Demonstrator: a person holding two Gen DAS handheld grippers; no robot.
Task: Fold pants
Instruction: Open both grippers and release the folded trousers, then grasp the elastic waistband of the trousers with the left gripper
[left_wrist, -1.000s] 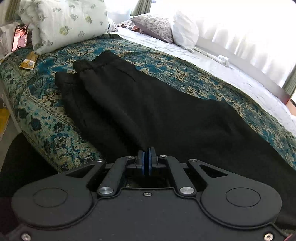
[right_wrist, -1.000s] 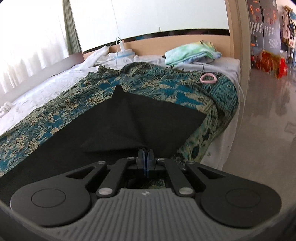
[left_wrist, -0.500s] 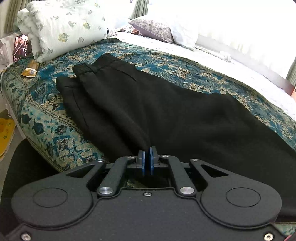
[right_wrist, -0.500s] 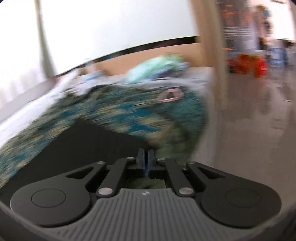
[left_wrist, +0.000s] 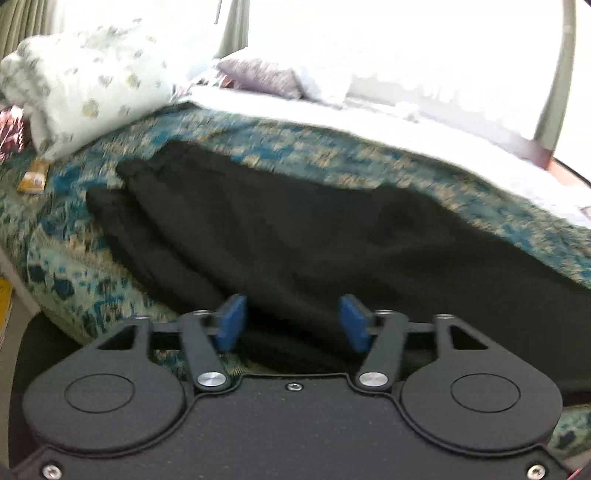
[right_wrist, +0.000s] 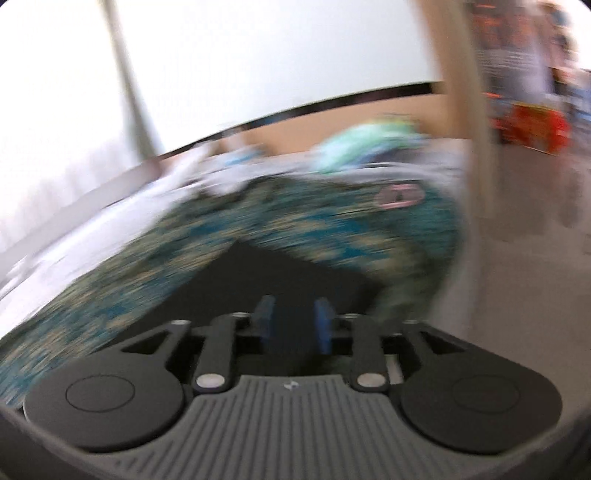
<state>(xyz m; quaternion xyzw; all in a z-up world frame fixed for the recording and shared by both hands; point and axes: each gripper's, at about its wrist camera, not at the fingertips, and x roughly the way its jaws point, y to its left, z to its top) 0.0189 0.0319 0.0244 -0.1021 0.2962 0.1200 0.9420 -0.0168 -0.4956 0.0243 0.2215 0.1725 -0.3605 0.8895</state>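
Black pants (left_wrist: 280, 236) lie lengthwise on a teal patterned bedspread (left_wrist: 303, 147), waistband at the far left in the left wrist view. My left gripper (left_wrist: 293, 323) is open, its blue pads wide apart just above the near edge of the pants, holding nothing. In the blurred right wrist view the leg end of the pants (right_wrist: 280, 280) forms a dark pointed shape on the bedspread (right_wrist: 332, 229). My right gripper (right_wrist: 293, 325) is open over that cloth, pads apart and empty.
A floral pillow (left_wrist: 92, 85) and a grey pillow (left_wrist: 262, 75) lie at the head of the bed. A yellow packet (left_wrist: 34, 179) sits near the left edge. A pink ring (right_wrist: 398, 194) and green folded cloth (right_wrist: 369, 147) lie at the foot. Bare floor (right_wrist: 524, 280) is at the right.
Both grippers have opened; they were shut in the earlier frames. Both views have shifted and blurred as the grippers move along the bed's near side.
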